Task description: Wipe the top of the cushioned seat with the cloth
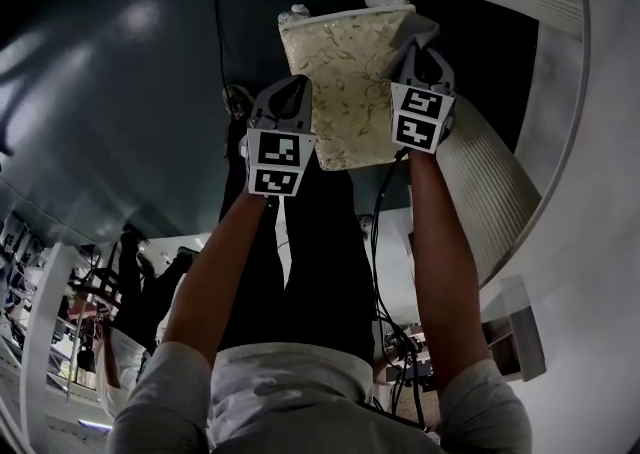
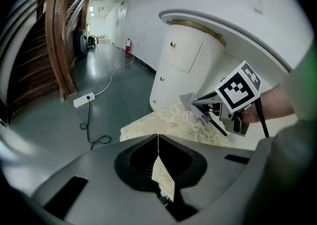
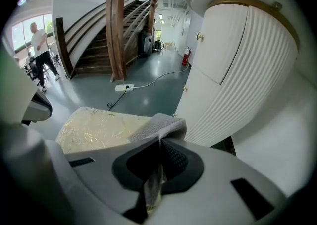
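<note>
Place: hall or lobby of a large public building, not a home.
Floor (image 2: 114, 95): wide, dark, glossy, running far back at 12 o'clock into a lit corridor.
Staircase (image 3: 99, 50): broad, dark wood, heavy post and curved rails, at 10 o'clock in the right gripper view.
Fire extinguisher (image 3: 186, 56): red, standing against the white wall at 12 o'clock.
Counter (image 3: 237, 70): white, curved, fluted, with gold knobs, at 2 o'clock.
Power strip (image 3: 124, 87): lying on the floor, cable trailing.
Person (image 3: 39, 55): by bright windows at 9 o'clock.

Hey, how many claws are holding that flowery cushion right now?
2. The left claw is shut on the cushion at its left edge; the right claw is shut on its right edge, with the gray cloth pinched in too.
</note>
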